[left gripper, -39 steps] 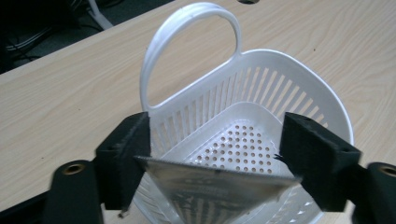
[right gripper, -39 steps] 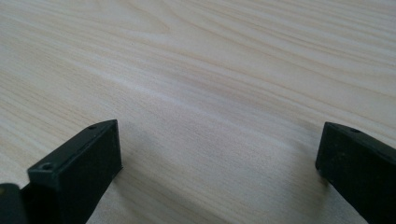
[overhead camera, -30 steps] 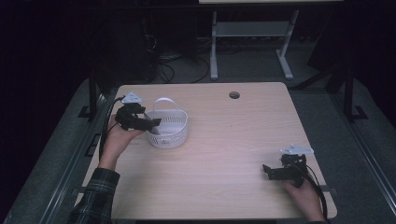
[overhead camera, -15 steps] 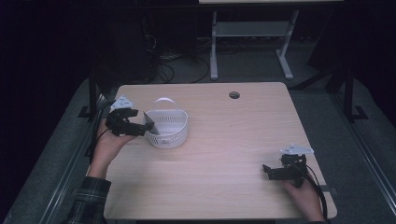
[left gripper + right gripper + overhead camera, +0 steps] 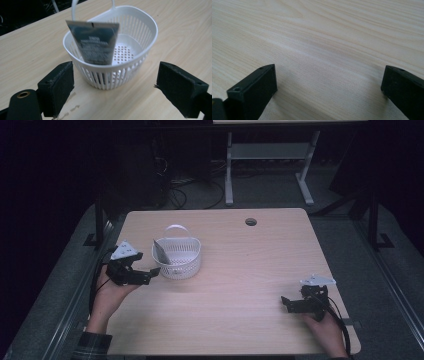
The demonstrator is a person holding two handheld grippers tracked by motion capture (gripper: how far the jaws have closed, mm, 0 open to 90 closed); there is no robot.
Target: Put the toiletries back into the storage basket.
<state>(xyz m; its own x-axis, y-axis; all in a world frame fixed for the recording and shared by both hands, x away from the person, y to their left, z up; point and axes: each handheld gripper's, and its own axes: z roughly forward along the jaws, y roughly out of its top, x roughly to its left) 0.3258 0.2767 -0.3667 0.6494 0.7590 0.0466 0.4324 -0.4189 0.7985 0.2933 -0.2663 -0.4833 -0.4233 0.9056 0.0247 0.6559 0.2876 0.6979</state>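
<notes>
Two claws were out; the left gripper [image 5: 151, 272] had its jaws spread wide with nothing between them; the white basket [image 5: 183, 265] sat just beside it, at about two o'clock on the table, and straight ahead at twelve o'clock in the left gripper view; a dark tube [image 5: 94, 42] stood inside, leaning on the near wall, long side up and down; the right gripper [image 5: 286, 303] was also spread wide, well apart, low on the bare table [image 5: 250, 270]; so the left hand was nearer.
</notes>
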